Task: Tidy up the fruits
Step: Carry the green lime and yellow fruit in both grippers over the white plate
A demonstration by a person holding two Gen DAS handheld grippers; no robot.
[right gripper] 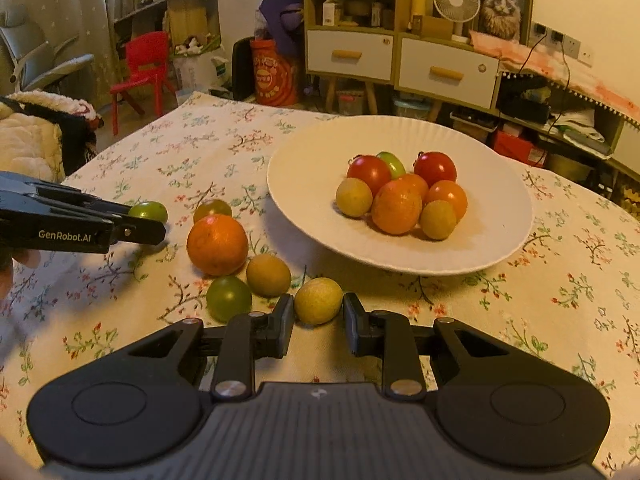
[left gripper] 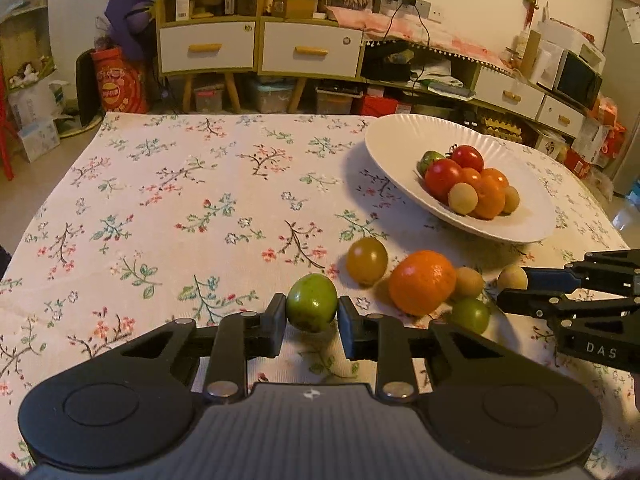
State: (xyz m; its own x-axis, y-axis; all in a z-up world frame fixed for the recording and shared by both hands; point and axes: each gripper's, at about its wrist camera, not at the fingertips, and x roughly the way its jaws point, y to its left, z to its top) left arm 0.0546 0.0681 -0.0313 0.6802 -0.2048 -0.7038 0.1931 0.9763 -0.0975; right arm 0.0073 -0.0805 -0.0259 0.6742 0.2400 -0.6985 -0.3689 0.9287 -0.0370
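My left gripper is shut on a green tomato, low over the floral tablecloth. My right gripper is shut on a small yellow-tan round fruit; from the left wrist view that same fruit shows at the right gripper's tips. Loose on the cloth between them lie an orange, a tan fruit, a green tomato and an olive-brown tomato. The white plate holds several red tomatoes, oranges and tan fruits in a pile.
The table's far edge faces cabinets with drawers and floor clutter. A red chair stands beyond the table's left corner. A fleecy sleeve shows at the left of the right wrist view.
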